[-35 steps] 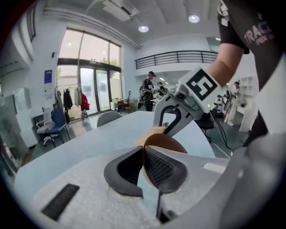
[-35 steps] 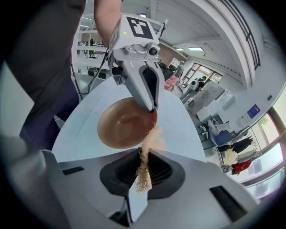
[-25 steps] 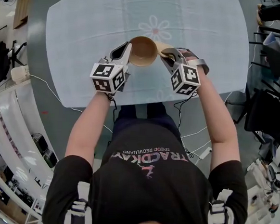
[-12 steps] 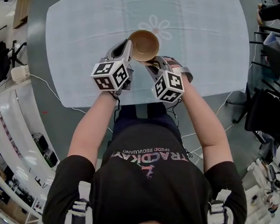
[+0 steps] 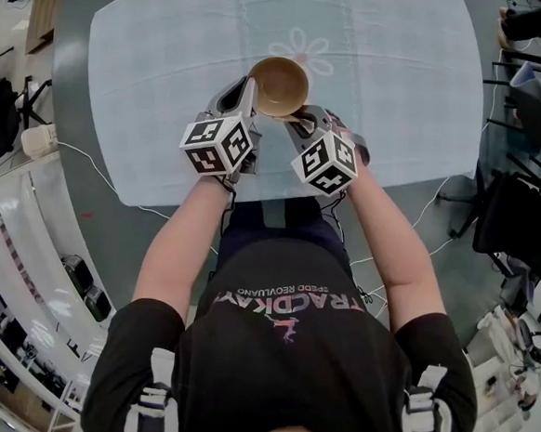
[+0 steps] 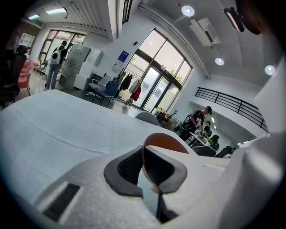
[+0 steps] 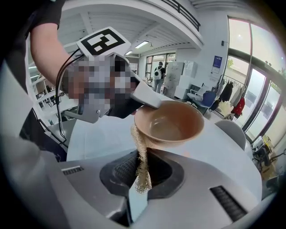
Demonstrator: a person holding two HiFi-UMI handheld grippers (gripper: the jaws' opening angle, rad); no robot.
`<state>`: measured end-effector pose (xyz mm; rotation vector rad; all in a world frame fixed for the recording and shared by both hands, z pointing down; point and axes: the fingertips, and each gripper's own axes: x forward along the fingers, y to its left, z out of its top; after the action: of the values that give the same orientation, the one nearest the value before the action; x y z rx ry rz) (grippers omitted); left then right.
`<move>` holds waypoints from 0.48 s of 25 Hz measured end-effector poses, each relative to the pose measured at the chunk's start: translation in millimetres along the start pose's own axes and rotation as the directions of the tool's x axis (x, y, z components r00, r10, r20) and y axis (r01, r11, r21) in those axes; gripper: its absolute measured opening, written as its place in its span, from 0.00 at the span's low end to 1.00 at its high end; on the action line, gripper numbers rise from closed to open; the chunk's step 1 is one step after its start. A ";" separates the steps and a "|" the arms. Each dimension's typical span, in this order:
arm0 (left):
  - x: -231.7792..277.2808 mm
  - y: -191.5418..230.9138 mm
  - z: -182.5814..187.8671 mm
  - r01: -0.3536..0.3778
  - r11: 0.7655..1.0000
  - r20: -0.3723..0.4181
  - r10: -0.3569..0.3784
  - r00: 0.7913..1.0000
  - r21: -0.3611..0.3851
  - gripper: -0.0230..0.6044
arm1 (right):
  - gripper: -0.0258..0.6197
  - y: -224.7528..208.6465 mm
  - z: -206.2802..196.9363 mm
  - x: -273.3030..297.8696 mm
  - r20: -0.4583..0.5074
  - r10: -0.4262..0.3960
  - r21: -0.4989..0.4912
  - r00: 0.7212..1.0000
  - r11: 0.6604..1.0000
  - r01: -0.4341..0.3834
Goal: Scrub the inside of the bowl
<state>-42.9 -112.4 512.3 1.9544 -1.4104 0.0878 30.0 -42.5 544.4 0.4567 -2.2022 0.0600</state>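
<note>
Head view: a person stands at a table (image 5: 171, 63) covered in pale cloth, a gripper in each hand. A tan bowl (image 5: 278, 86) sits just on the person's side of a printed flower (image 5: 302, 53). The left gripper (image 5: 247, 95) meets the bowl's left rim. The right gripper (image 5: 301, 122) points at the bowl's near side, just beside it. From above, neither grip can be read, and what the right one carries is hidden.

Left gripper view: the jaws are clenched on the bowl's thin rim, one pad inside the wall and one outside. Only an arc of rim shows past them. The bowl's hollow is out of sight here.

Right gripper view: this claw is clenched on a strip of netted scrub cloth (image 7: 140, 165). The strip runs up from the jaws to the near-left outside of the bowl, its free end against the wall just under the rim. The bowl tips its open, empty-looking inside toward this camera. This view alone shows the cloth and the hollow, with the left gripper's pinch seen from outside, beyond the bowl's left rim.

Scrubbing looks not yet begun, since the cloth lies outside the bowl. The bowl is held by one narrow pinch, so hard pressing could twist it loose. The limp strip may also fold or pull out of the jaws.
</note>
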 end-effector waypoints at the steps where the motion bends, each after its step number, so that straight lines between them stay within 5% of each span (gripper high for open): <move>1: 0.5 1.6 -1.1 -0.005 1.000 -0.003 0.005 1.000 0.000 0.08 | 0.09 -1.8 -3.8 -1.3 -0.007 -0.003 0.000 1.000 1.000 0.003; 7: 11.0 16.3 -13.3 -0.055 0.998 -0.043 0.054 0.998 -0.031 0.08 | 0.09 -32.3 -38.8 -15.0 -0.047 -0.083 0.108 0.995 0.990 0.088; 12: 21.8 29.2 -33.3 -0.096 0.995 -0.099 0.092 0.991 -0.038 0.08 | 0.09 -71.8 -59.3 -31.4 -0.021 -0.190 0.319 0.982 0.929 0.187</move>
<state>-47.8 -115.0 561.3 1.8246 -1.4290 0.1921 116.9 -88.1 549.1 0.8495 -2.1533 0.3152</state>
